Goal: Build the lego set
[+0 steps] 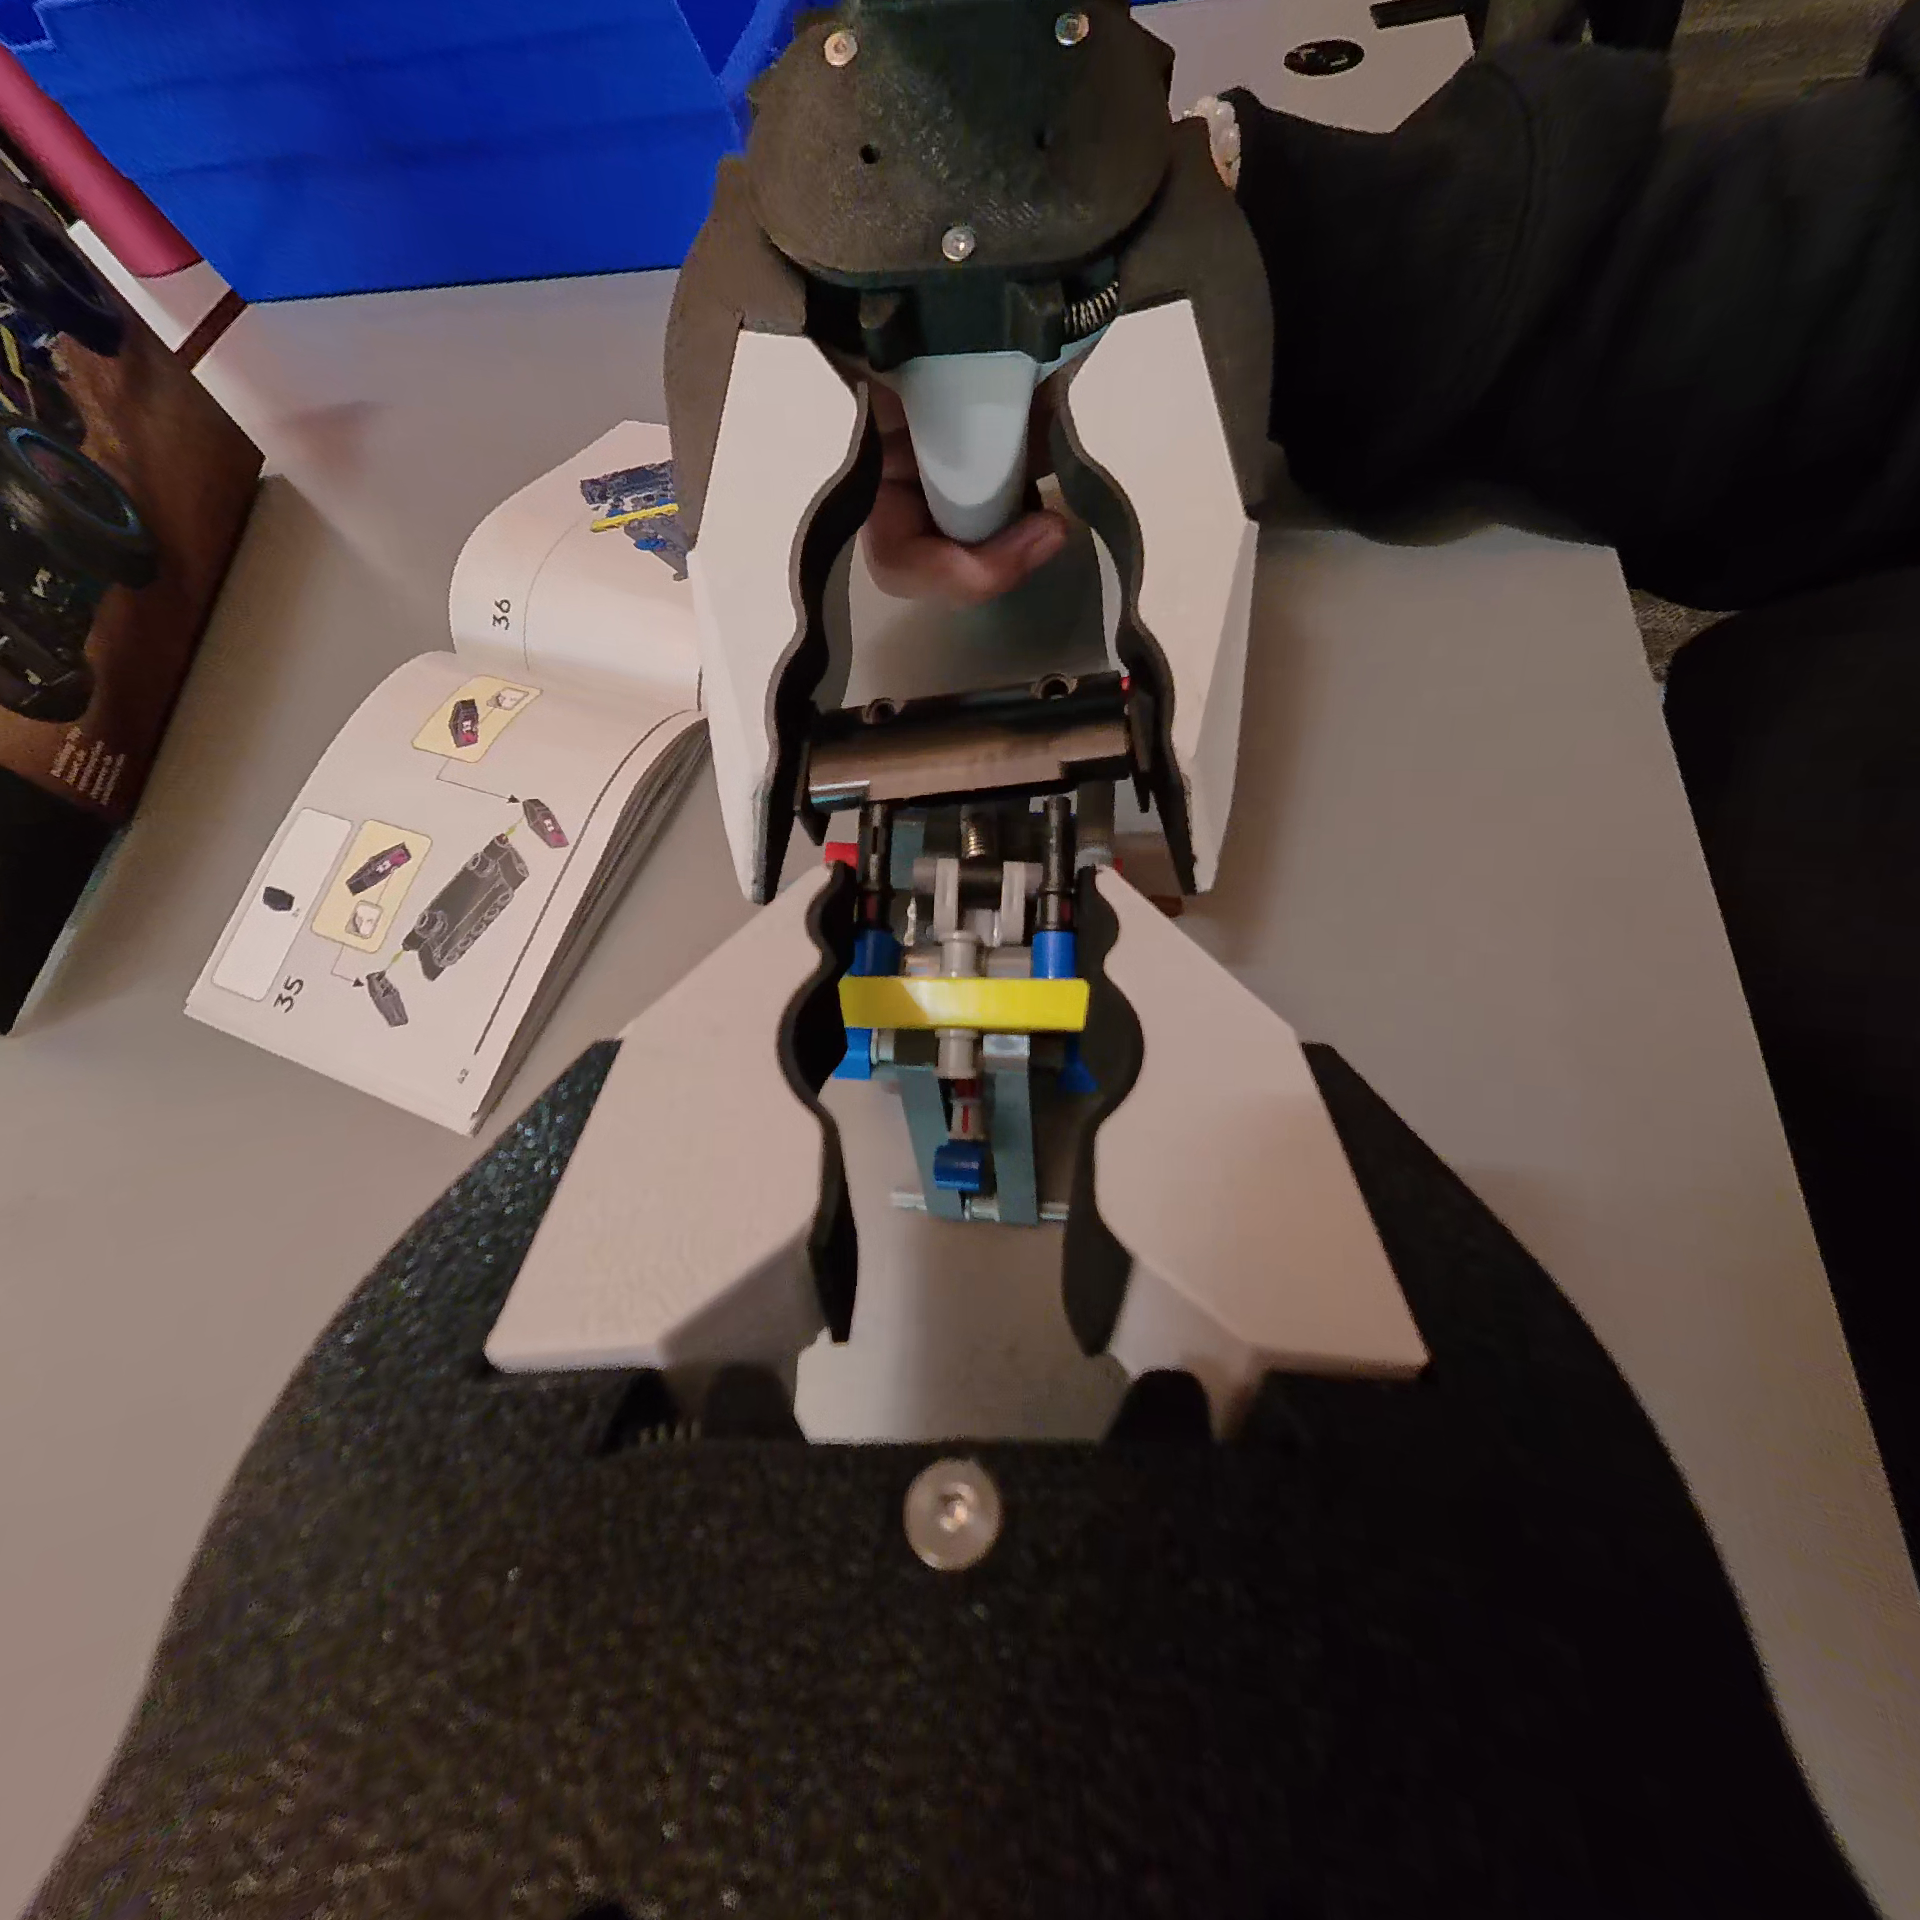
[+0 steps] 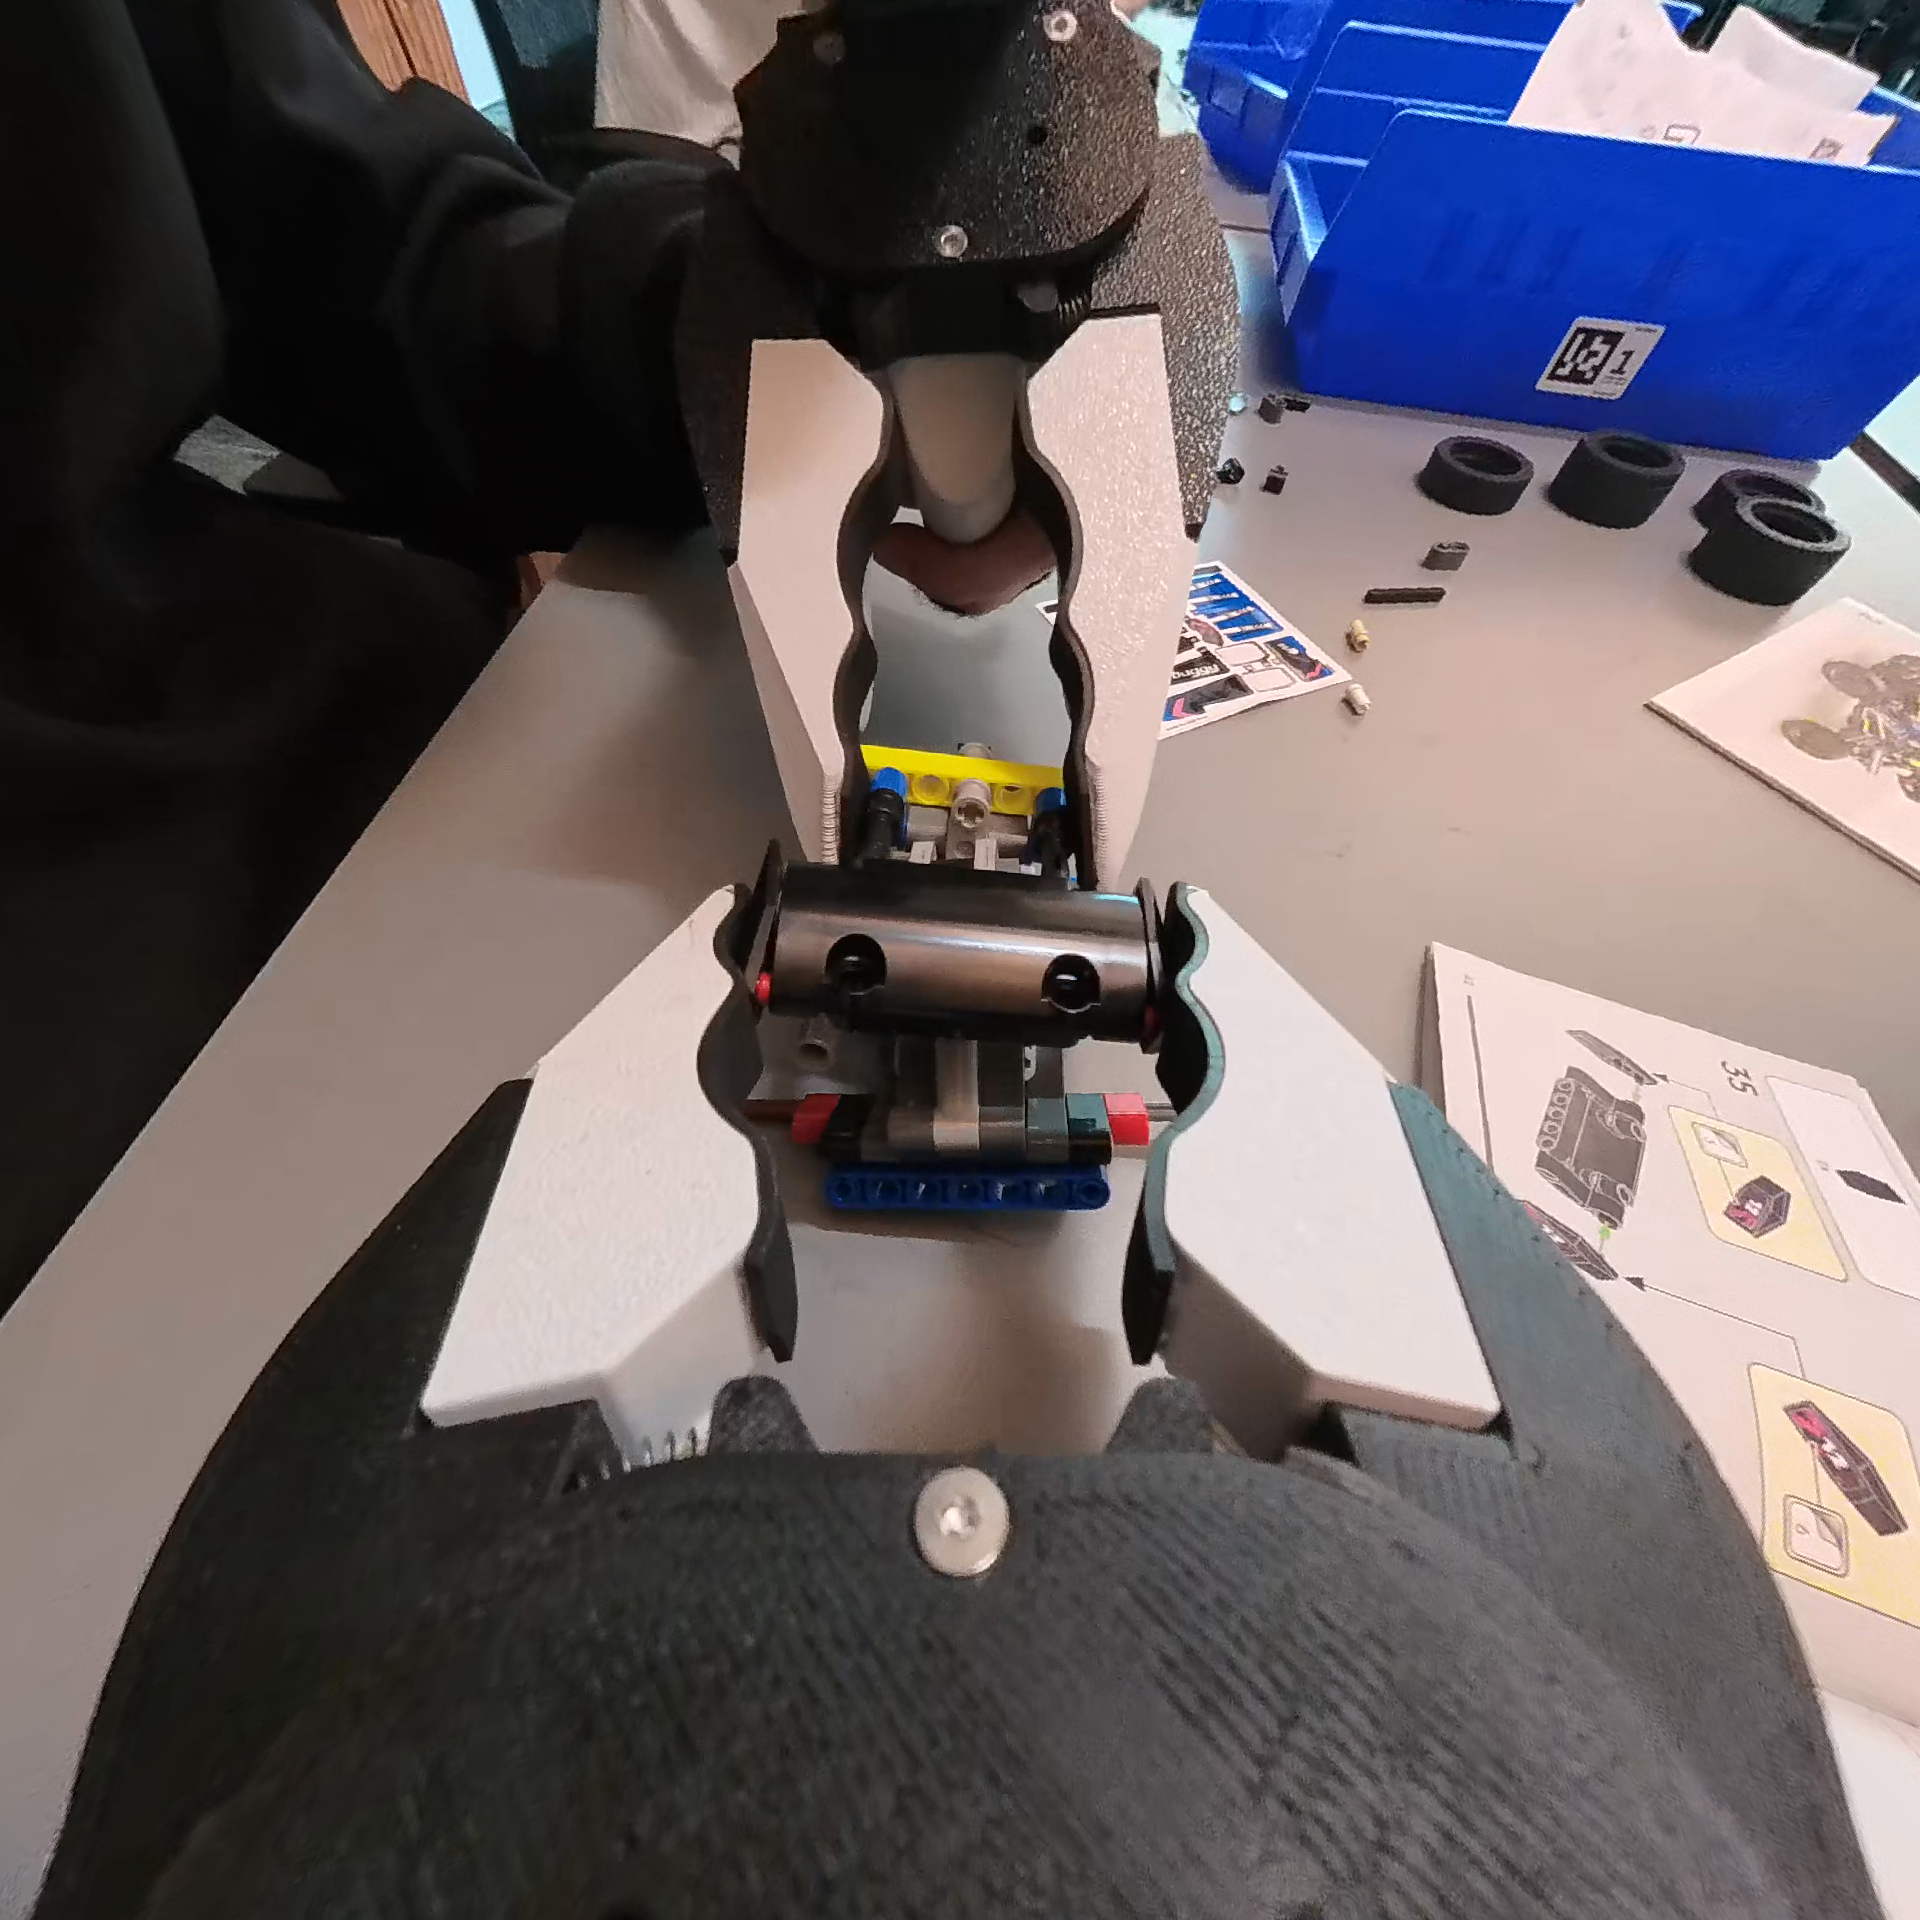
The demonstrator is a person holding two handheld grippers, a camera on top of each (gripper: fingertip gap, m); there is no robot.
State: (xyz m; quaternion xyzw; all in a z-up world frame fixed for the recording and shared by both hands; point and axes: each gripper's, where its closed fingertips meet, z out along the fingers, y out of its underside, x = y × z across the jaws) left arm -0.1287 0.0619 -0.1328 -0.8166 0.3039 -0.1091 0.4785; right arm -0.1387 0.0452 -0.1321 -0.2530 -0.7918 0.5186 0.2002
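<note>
A small brick-built model hangs between my two grippers above the grey table (image 1: 1455, 935). It has a yellow beam (image 1: 963, 1003) with blue pins at one end and a glossy black curved block (image 2: 956, 966) at the other. My left gripper (image 1: 961, 904) is shut on the yellow-beam end, with both pads against its sides. It also shows in the right wrist view (image 2: 964, 826). My right gripper (image 2: 964, 930) is shut on the black block, with pads pressed on its side panels. It faces the left gripper in the left wrist view (image 1: 977, 831). A blue beam (image 2: 966, 1190) and red studs lie on the model's underside.
An open instruction booklet (image 1: 436, 831) lies beside the grippers and also shows in the right wrist view (image 2: 1683, 1195). Blue bins (image 2: 1610, 270) stand at the back. Black tyres (image 2: 1621, 478), small loose parts (image 2: 1403, 594) and a sticker sheet (image 2: 1236, 644) lie on the table. A printed box (image 1: 94, 520) stands at the left. Left and right tips are no more than a few centimetres apart.
</note>
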